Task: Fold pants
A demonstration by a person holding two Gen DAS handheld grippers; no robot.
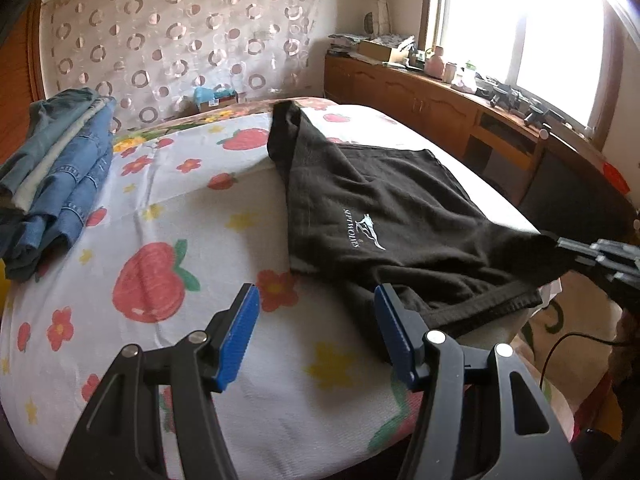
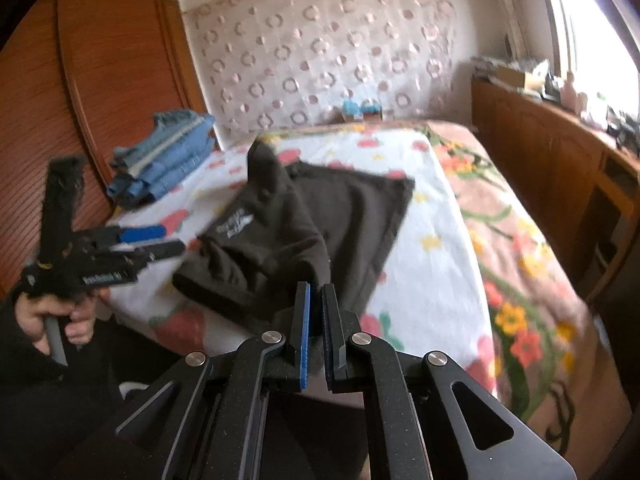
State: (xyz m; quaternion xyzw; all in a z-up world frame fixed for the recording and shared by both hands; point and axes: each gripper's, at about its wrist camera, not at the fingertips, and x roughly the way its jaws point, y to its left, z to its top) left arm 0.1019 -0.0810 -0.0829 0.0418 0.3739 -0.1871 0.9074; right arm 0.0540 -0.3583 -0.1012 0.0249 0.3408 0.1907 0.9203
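Pants: the dark brown fleece pants with a white printed logo are lying partly folded on the white fruit-and-flower patterned bedsheet, one corner lifting off the near edge.
Right gripper: you are clamping that lifted corner, pads pressed together on the cloth.
Left gripper: you are holding it released, jaws apart over the sheet, nothing between them.
Pile: folded blue denim jeans are sitting at the sheet's far left.

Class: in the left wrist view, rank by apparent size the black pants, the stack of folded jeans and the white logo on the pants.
1. black pants
2. stack of folded jeans
3. white logo
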